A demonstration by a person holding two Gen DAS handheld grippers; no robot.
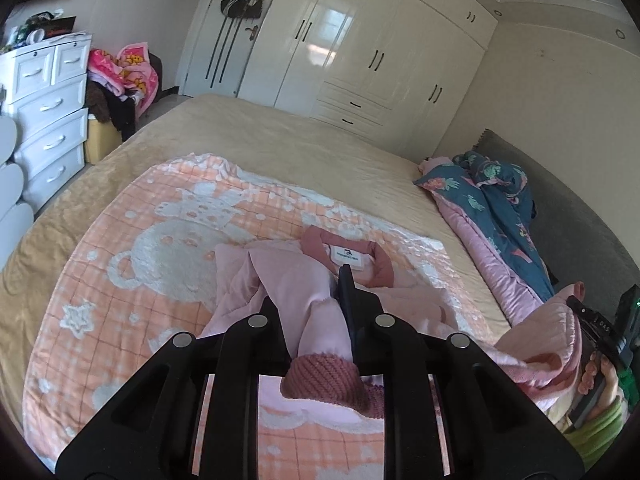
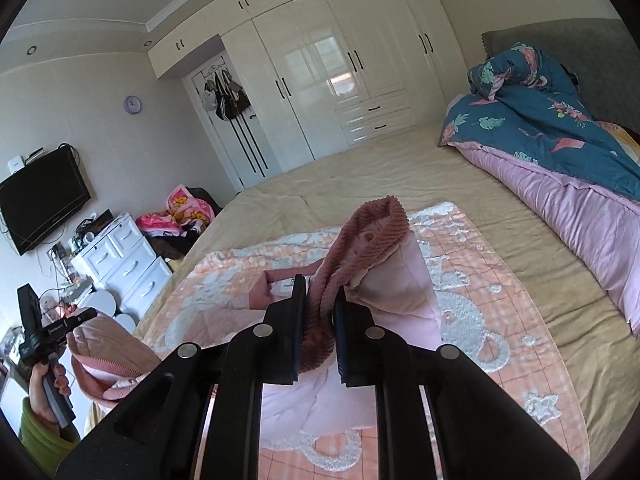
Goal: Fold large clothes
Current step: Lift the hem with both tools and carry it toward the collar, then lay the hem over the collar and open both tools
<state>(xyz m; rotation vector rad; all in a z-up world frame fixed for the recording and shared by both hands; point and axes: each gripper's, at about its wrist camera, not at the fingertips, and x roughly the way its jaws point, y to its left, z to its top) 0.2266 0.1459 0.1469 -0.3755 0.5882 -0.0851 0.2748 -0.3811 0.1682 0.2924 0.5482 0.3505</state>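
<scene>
On a wide bed (image 1: 320, 140) spread with an orange-and-white patterned blanket (image 1: 132, 240), a pale pink padded jacket (image 1: 256, 276) is seen lying crumpled, its darker collar (image 1: 344, 250) and label turned up toward the wardrobe (image 1: 360, 48). One sleeve is held at its ribbed knit cuff (image 1: 324, 380) by the left gripper (image 1: 312, 320), whose fingers are closed on the fabric just above the ribbing. The other cuff (image 2: 360, 236) is clamped between the jaws of the right gripper (image 2: 318, 320), the sleeve being lifted clear of the blanket. The garment is judged to be soft, light and bulky, with quilting that will resist sharp creases and spring back unless pressed flat; its smooth shell may be expected to slide in the jaws. The thick ribbed cuffs are taken to offer the surest hold, with the collar and hem as further purchase. A blue floral duvet (image 2: 552, 120) is heaped beside the headboard, well apart from the jacket.
</scene>
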